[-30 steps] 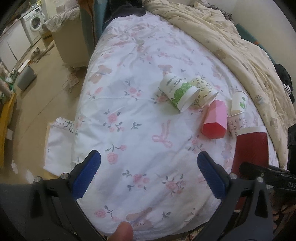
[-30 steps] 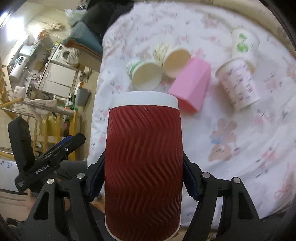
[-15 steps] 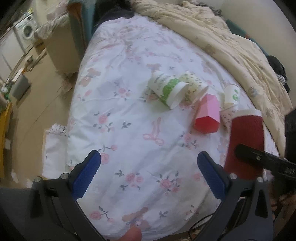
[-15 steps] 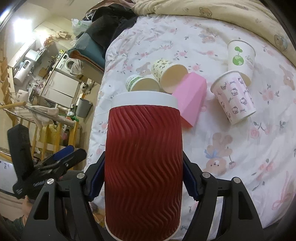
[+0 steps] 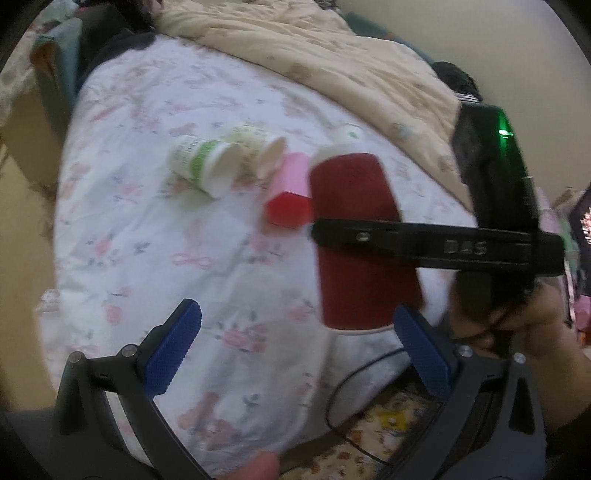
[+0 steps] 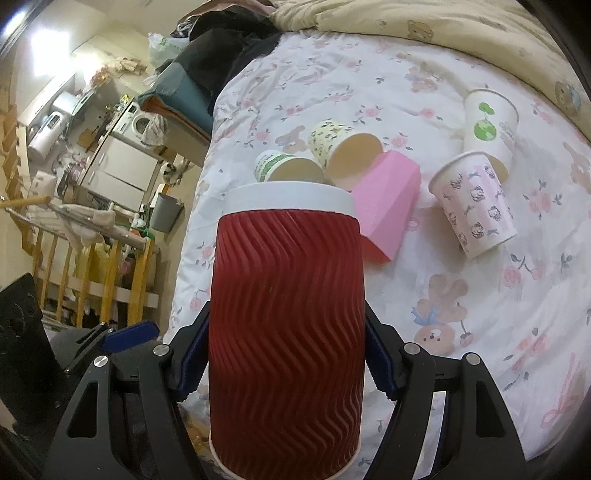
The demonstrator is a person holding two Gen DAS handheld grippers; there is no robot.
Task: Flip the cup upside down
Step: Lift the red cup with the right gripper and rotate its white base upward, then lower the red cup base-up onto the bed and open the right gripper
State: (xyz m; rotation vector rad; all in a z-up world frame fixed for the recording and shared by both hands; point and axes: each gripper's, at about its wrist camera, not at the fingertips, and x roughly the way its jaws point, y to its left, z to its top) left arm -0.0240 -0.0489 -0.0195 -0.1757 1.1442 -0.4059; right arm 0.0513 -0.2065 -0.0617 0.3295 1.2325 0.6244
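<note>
Right wrist view, items by size. Bed (image 6: pixel 480 332): white floral sheet with bears and rabbits, spread under everything. Beige quilt (image 6: pixel 424 22): bunched along the far edge. Red ripple cup (image 6: pixel 286 314): you grasp it in your right gripper (image 6: pixel 286 354), blue pads pressed on both sides, white-rimmed end pointing away from the camera, held off the sheet. Pink faceted cup (image 6: pixel 388 195): lying on its side just past the red one. Hello Kitty cup (image 6: pixel 476 203): tipped over, touching the green-sprout cup (image 6: pixel 489 125) behind it. Yellow-patterned cup (image 6: pixel 340 147) and green-banded cup (image 6: pixel 280 166): on their sides, mouths toward you, side by side. Left wrist view: your left gripper (image 5: pixel 295 347) stands spread wide, nothing between its pads, just beside the red cup's lower end.
</note>
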